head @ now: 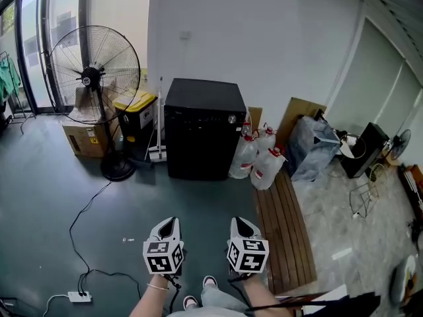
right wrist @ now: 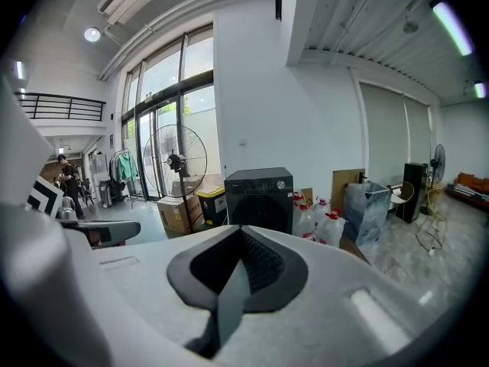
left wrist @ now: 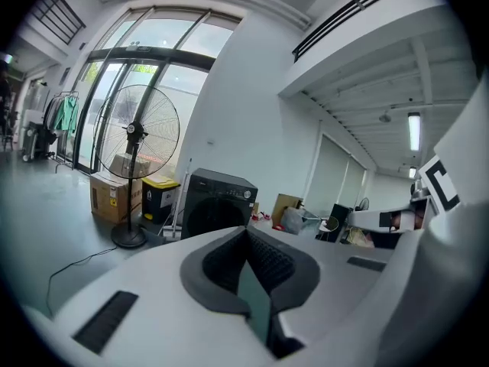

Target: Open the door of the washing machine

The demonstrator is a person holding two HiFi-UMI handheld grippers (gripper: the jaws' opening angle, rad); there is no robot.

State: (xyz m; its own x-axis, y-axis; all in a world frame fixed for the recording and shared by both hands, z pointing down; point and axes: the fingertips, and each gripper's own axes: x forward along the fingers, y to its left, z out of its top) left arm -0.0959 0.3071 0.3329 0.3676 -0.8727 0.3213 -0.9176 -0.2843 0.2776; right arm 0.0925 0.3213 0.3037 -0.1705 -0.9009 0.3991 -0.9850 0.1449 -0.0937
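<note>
The black front-loading washing machine (head: 201, 131) stands against the white wall with its round door closed. It also shows in the left gripper view (left wrist: 218, 205) and the right gripper view (right wrist: 260, 197). Both grippers hover side by side well short of it, over the dark floor near the person's feet. My left gripper (head: 170, 224) (left wrist: 246, 232) is shut with nothing between its jaws. My right gripper (head: 239, 222) (right wrist: 241, 230) is likewise shut and empty. Both point toward the machine, tilted slightly down.
A pedestal fan (head: 96, 78), a cardboard box (head: 89, 134) and a yellow-lidded bin (head: 137, 114) stand left of the machine. Water jugs (head: 258, 157) and a slatted wooden board (head: 284, 230) lie to its right. A power strip (head: 79, 297) and its cable are on the floor at left.
</note>
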